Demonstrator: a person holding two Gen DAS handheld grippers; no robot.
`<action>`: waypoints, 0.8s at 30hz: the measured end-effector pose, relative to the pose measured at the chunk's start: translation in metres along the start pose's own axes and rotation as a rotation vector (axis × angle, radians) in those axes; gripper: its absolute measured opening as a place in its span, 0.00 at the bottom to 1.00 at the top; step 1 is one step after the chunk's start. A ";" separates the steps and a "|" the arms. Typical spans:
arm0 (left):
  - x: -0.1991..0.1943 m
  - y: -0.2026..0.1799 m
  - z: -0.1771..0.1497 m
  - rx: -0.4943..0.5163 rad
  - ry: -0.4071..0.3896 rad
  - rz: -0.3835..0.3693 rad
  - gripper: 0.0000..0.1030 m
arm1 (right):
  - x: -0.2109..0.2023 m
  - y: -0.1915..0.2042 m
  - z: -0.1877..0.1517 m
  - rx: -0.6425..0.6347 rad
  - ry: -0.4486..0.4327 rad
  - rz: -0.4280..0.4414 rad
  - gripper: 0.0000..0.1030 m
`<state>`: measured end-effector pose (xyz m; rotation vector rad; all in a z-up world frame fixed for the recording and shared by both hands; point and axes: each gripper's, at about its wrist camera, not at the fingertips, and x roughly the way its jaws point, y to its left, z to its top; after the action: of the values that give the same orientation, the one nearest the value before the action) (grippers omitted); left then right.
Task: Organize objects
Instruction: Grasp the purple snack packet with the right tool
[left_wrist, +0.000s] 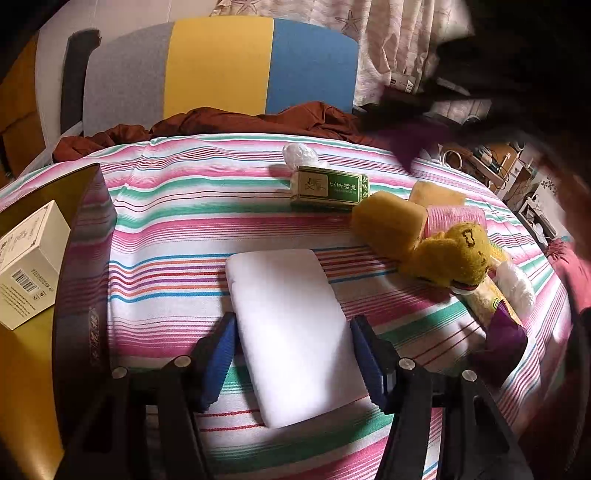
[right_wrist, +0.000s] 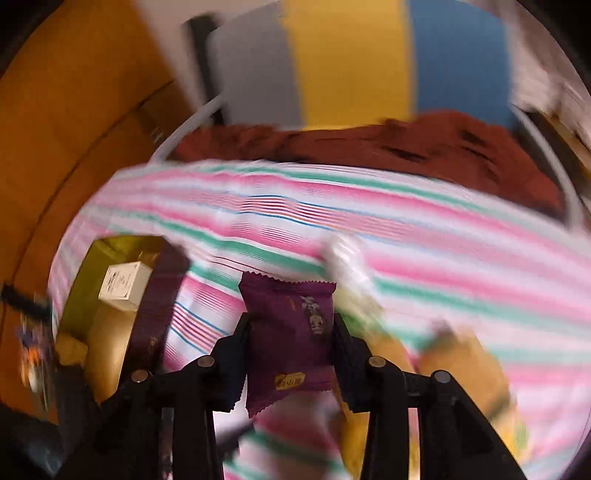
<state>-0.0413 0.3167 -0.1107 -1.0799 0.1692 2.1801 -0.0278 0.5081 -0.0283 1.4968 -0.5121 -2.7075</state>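
Observation:
In the left wrist view a flat white block sits between the blue pads of my left gripper, over the striped tablecloth. Both pads touch its long sides. In the right wrist view my right gripper is shut on a purple snack packet, held above the cloth; that view is blurred. The same packet and a dark arm show as a smear at the upper right of the left wrist view. An open box with a gold inside stands at the left and holds a cream carton.
A green tissue pack, yellow sponges, a yellow plush toy, a white wrapped item and another purple packet lie to the right. Behind the table stands a grey, yellow and blue chair with a brown cloth.

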 end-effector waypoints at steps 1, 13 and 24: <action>0.000 0.000 0.000 -0.001 0.002 0.000 0.60 | -0.009 -0.007 -0.011 0.045 -0.020 -0.004 0.39; -0.026 -0.014 0.010 0.033 -0.013 0.038 0.57 | -0.020 -0.018 -0.060 0.107 -0.116 -0.062 0.39; -0.097 -0.016 0.023 0.031 -0.117 0.065 0.58 | 0.000 0.006 -0.067 -0.013 -0.055 -0.074 0.39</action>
<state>-0.0058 0.2868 -0.0207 -0.9384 0.1863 2.2843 0.0265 0.4842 -0.0589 1.4712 -0.4477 -2.8088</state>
